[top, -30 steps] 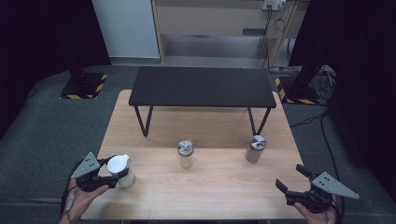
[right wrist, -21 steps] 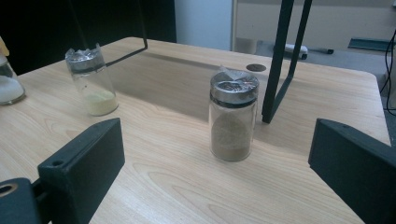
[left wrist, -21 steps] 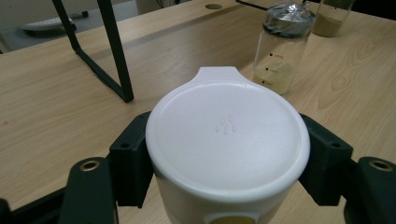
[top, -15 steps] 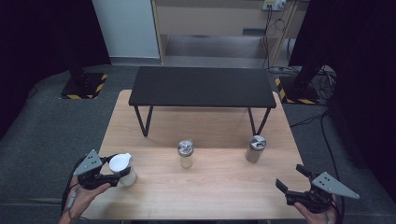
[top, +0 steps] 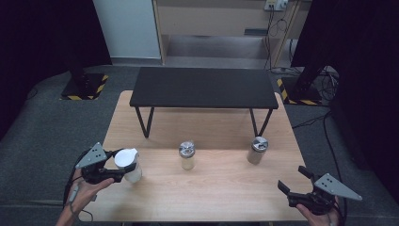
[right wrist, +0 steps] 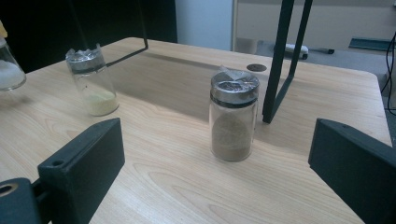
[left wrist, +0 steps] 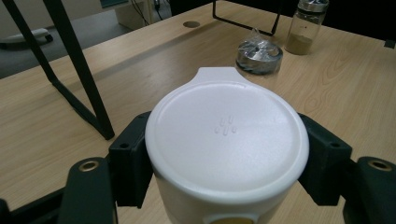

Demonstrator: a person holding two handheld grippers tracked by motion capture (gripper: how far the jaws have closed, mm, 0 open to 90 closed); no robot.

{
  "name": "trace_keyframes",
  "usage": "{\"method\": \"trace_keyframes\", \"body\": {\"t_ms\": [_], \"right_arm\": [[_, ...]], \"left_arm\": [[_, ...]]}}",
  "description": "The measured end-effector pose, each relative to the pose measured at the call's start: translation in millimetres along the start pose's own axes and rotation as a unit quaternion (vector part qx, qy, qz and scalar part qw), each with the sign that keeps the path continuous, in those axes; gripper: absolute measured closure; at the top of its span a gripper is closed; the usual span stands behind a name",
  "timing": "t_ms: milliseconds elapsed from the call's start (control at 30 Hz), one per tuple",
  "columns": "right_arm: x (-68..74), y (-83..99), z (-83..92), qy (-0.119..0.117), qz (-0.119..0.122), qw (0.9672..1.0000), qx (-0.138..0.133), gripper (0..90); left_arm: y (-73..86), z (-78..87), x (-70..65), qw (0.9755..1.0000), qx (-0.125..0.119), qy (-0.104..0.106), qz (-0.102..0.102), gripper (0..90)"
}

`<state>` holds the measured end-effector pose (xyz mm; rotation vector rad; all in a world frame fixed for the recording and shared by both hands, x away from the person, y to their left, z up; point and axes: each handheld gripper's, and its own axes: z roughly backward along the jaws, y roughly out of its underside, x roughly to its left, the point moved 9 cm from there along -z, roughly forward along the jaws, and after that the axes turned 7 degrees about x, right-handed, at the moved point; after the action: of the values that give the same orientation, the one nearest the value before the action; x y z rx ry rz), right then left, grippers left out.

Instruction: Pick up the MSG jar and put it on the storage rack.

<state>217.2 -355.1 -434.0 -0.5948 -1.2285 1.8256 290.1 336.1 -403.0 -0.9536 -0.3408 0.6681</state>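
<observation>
A pale wooden table (top: 211,183) with a black bench (top: 203,88) at its far side. At near left my left gripper (top: 109,170) is clamped on the white-lidded jar (top: 127,164). At near right my right gripper (top: 295,186) is wide open, holding nothing.

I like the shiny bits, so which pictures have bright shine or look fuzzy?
In the left gripper view, the round white plastic lid glows pale with a soft sheen and the small glass spice jar with a metal cap behind looks slightly fuzzy; in the right gripper view, the wooden table shines; in the high view, the edges are very dark.
</observation>
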Motion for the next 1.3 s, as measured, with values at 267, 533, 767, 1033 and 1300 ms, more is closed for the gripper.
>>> {"method": "trace_keyframes", "body": {"t_ms": [267,533,767,1033,1300], "right_arm": [[-0.4,0.2,-0.2,0.000,-0.001,1.0000,0.000,4.1],[-0.9,0.4,-0.5,-0.001,-0.002,1.0000,-0.001,4.1],[-1.2,0.6,-0.6,-0.002,-0.003,1.0000,-0.001,4.2],[-1.8,0.9,-0.6,-0.002,-0.005,1.0000,-0.001,4.2],[-2.4,1.1,-0.5,-0.003,-0.007,1.0000,-0.002,4.2]], "left_arm": [[-22.7,-0.3,1.5,0.9997,-0.007,0.024,-0.009,29.6],[-41.5,0.0,4.6,0.9992,-0.007,0.034,-0.017,29.6],[-62.4,-0.3,7.0,0.9987,-0.010,0.043,-0.025,29.6],[-87.8,-2.0,11.0,0.9982,-0.002,0.051,-0.033,29.6],[-112.1,-0.5,15.6,0.9979,-0.005,0.054,-0.036,29.6]]}}
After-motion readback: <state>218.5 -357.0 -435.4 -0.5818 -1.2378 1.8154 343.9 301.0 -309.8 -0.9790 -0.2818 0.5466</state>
